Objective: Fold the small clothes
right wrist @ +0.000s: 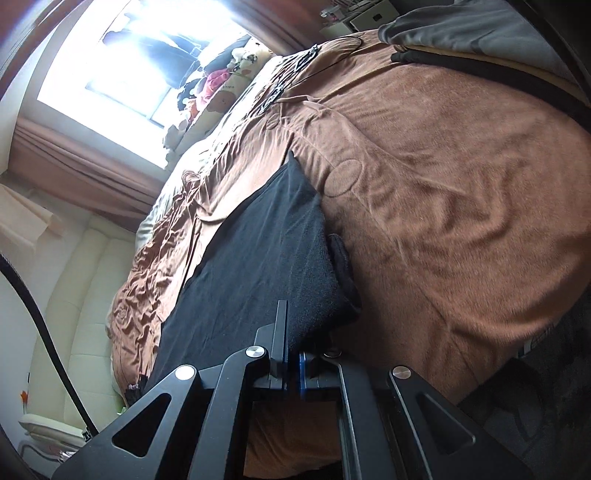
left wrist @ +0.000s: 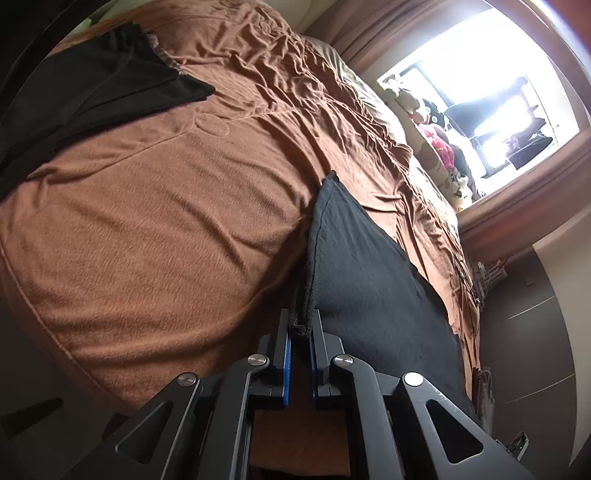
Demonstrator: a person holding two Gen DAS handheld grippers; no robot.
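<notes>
A small dark navy garment hangs stretched above a bed with a brown blanket. My left gripper is shut on its hemmed near corner, which pokes out between the blue pads. In the right wrist view the same garment runs away from my right gripper, which is shut on its other near corner; the cloth drapes over and hides the right finger. The far end of the garment rests on the blanket.
A black garment lies at the blanket's far left in the left view. Grey and black clothes lie at the top right in the right view. Soft toys sit under a bright window. A cream padded headboard lies left.
</notes>
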